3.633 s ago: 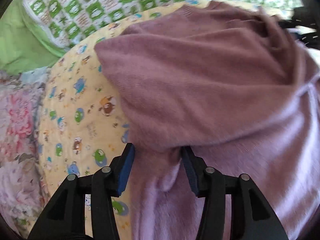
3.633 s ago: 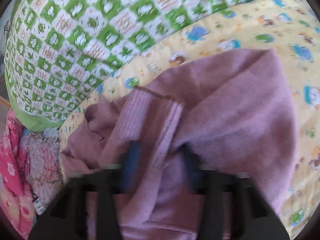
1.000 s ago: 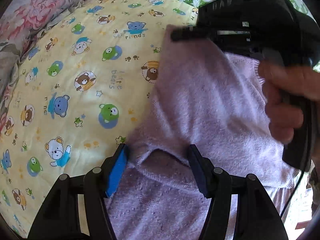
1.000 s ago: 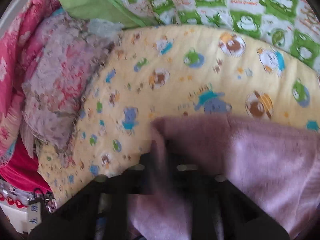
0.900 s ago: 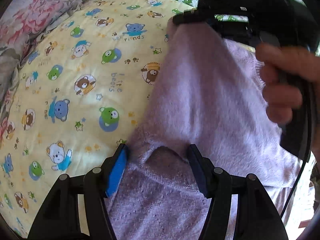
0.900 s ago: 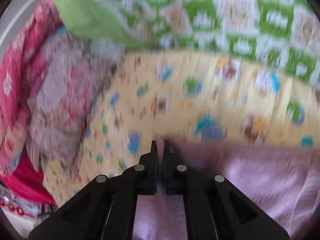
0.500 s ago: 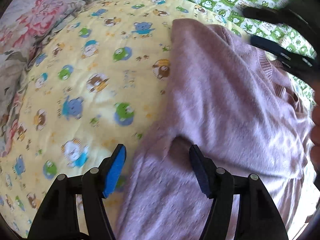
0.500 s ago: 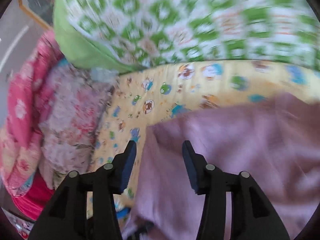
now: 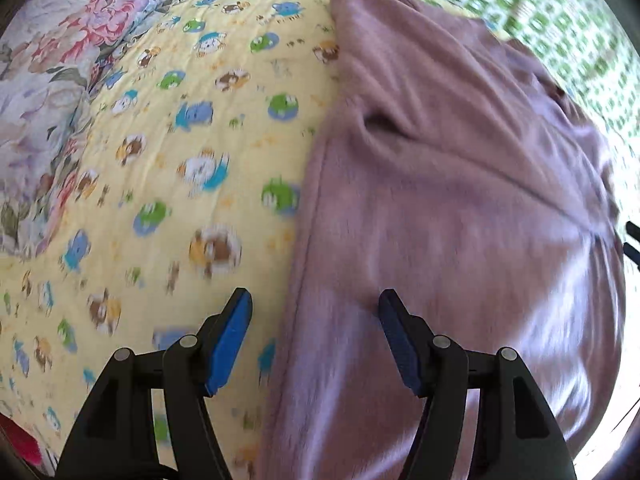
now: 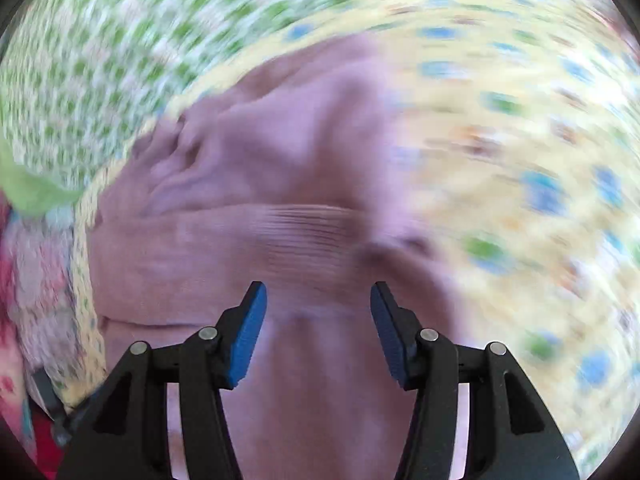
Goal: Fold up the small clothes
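A mauve knit sweater (image 9: 460, 200) lies partly folded on a yellow blanket (image 9: 180, 160) printed with cartoon bears. My left gripper (image 9: 316, 336) is open and empty above the sweater's left edge. The right wrist view is blurred by motion; the sweater (image 10: 280, 200) fills its middle, with a ribbed band showing. My right gripper (image 10: 318, 328) is open and empty over the sweater.
A floral quilt (image 9: 48, 60) lies at the left. A green and white checked quilt (image 9: 560, 20) lies at the far right and shows in the right wrist view (image 10: 100, 40). Pink and red bedding (image 10: 24, 280) sits at the left edge.
Both grippers have let go of the sweater and opened. The right gripper, shut on a fold a second ago, has swung away fast. The left gripper has pulled back.
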A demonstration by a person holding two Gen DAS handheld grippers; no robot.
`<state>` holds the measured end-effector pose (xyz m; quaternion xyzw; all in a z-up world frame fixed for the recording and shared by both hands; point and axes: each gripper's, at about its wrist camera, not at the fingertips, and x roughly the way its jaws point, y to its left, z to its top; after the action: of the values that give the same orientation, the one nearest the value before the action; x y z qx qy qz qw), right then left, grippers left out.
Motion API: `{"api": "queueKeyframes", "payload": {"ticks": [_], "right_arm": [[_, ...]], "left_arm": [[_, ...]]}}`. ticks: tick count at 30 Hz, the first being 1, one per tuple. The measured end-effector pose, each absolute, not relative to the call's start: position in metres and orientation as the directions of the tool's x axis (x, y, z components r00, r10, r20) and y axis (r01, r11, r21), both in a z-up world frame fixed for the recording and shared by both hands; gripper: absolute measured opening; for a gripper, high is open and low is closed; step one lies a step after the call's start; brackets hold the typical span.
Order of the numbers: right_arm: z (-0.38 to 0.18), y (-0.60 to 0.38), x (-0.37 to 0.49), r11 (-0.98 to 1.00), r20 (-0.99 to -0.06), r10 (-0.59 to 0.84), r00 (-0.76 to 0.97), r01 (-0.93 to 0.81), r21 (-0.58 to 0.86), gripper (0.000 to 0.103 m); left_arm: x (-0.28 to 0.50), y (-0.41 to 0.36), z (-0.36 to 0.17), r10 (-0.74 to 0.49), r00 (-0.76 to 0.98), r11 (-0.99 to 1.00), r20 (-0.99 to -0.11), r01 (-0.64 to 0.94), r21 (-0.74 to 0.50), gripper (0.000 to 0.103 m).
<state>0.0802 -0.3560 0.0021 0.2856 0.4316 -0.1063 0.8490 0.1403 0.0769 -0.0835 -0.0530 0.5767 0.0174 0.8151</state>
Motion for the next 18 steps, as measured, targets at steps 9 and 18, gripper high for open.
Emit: {"api": "queueKeyframes", "payload": {"ticks": [9, 18], "right_arm": [[-0.004, -0.325, -0.039, 0.829, -0.798, 0.127, 0.589, 0.379, 0.412, 0.057], [-0.036, -0.286, -0.117, 0.833, -0.815, 0.231, 0.531, 0.325, 0.448, 0.057]], "left_arm": [[0.016, 0.066, -0.074, -0.095, 0.298, 0.995, -0.95, 0.032, -0.09, 0.069], [-0.046, 0.099, -0.074, -0.195, 0.225, 0.981, -0.955, 0.047, -0.189, 0.07]]}}
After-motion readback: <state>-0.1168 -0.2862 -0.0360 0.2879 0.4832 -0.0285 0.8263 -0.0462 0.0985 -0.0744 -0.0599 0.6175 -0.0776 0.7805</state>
